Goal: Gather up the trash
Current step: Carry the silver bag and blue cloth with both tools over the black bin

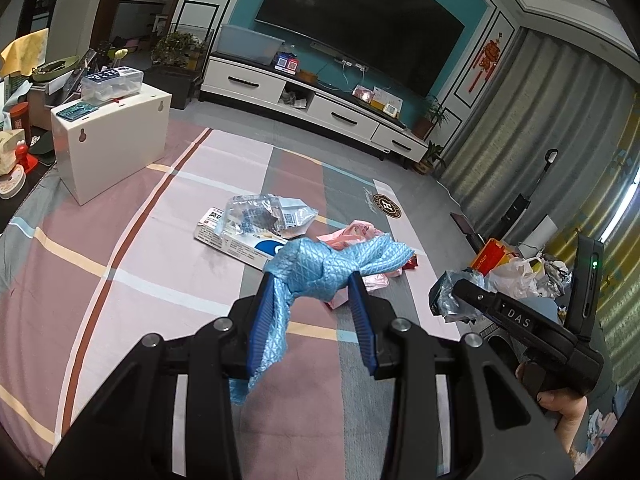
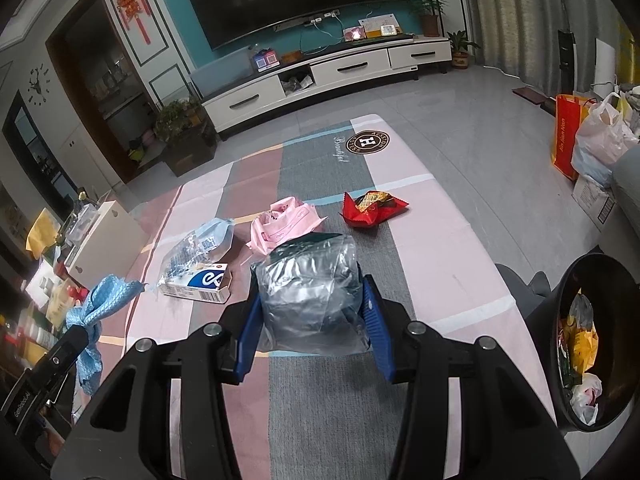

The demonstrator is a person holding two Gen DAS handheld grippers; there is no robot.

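left gripper [image 1: 316, 286]: fingers clamp crumpled quilted blue cloth [image 1: 332, 264] above worktop [image 1: 140, 280] | right gripper [image 2: 310, 300]: fingers pinch glossy grey plastic bag [image 2: 310, 280] | black bin [image 2: 624, 280]: right, part-filled

Dim, bluish room light; ceiling lamps glare off the TV [image 1: 360, 32]. Shadows stay soft. Fisheye bends the walls, corners go black, focus stays sharp.
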